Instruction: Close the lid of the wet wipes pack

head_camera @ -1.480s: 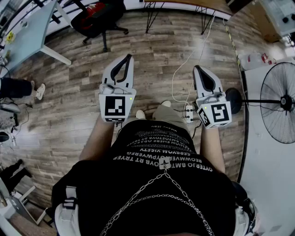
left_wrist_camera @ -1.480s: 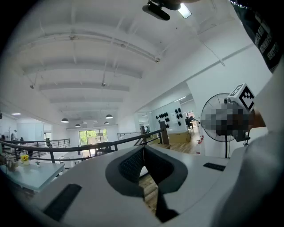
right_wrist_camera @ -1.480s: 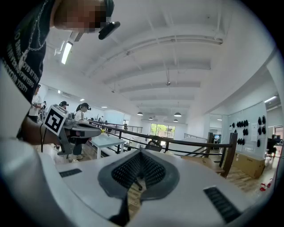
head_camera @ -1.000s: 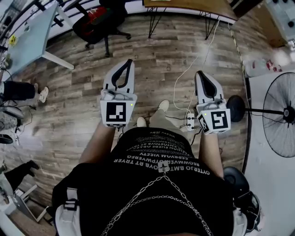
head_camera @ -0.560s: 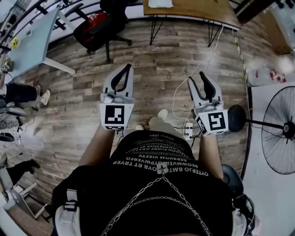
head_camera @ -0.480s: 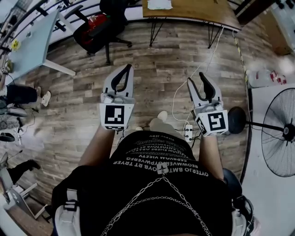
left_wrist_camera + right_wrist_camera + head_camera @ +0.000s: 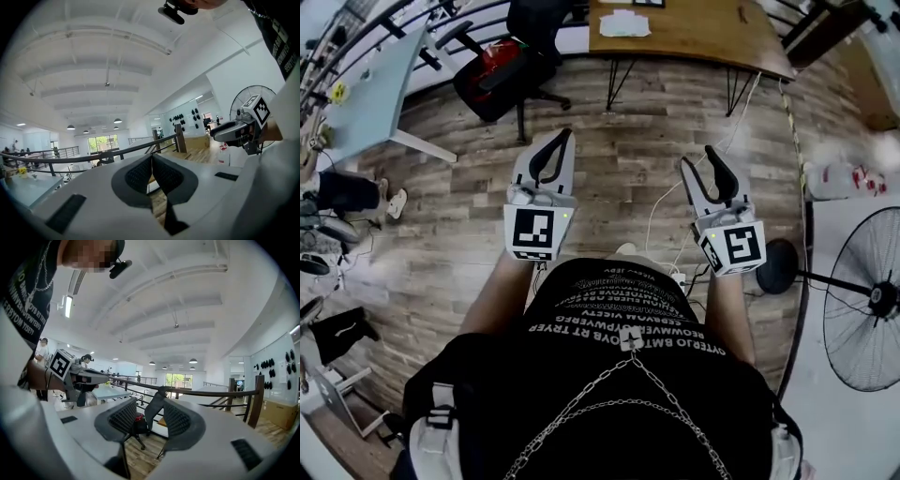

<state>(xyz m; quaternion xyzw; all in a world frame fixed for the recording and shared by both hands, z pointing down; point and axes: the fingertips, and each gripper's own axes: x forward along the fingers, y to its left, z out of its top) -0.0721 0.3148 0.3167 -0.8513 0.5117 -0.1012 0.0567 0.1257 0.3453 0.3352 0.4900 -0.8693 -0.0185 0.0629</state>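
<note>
I see no wet wipes pack that I can tell for sure. A flat white thing (image 7: 624, 23) lies on the wooden table (image 7: 703, 33) at the far end of the head view, too small to name. My left gripper (image 7: 566, 133) is held level over the plank floor, its jaws shut with nothing between them; in the left gripper view the left gripper's (image 7: 151, 158) pads meet. My right gripper (image 7: 697, 157) is open, its jaws have just been opening, and nothing is between them. In the right gripper view the right gripper (image 7: 151, 405) frames only a distant chair.
A black office chair with a red thing (image 7: 502, 70) stands ahead to the left, beside a grey table (image 7: 366, 94). A standing fan (image 7: 862, 309) and a white surface (image 7: 853, 403) are on the right. A cable and power strip (image 7: 680, 277) lie on the floor.
The right gripper's jaws went from shut to open. Both grippers and the person moved forward across the floor, and the wooden table came further into view.
</note>
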